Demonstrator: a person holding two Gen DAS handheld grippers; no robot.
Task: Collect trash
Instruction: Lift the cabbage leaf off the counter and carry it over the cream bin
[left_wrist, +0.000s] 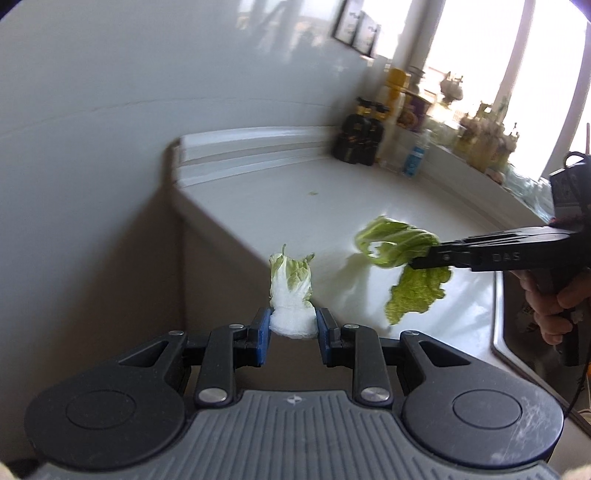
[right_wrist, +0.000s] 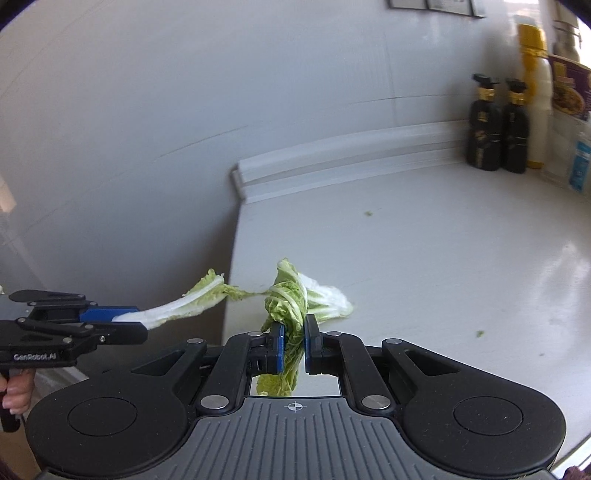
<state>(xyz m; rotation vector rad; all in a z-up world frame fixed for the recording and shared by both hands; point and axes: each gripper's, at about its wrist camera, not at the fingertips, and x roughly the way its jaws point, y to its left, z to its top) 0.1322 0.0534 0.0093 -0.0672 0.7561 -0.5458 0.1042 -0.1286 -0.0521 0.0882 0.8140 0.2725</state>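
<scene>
Right wrist alone shows green scraps (right_wrist: 480, 333) on counter (right_wrist: 461, 258).

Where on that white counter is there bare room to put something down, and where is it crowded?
The white counter is bare across its middle, between the ridged back ledge and the near edge, apart from a few green crumbs. It is crowded in the far corner, around the two dark bottles and the yellow-capped bottle.
</scene>
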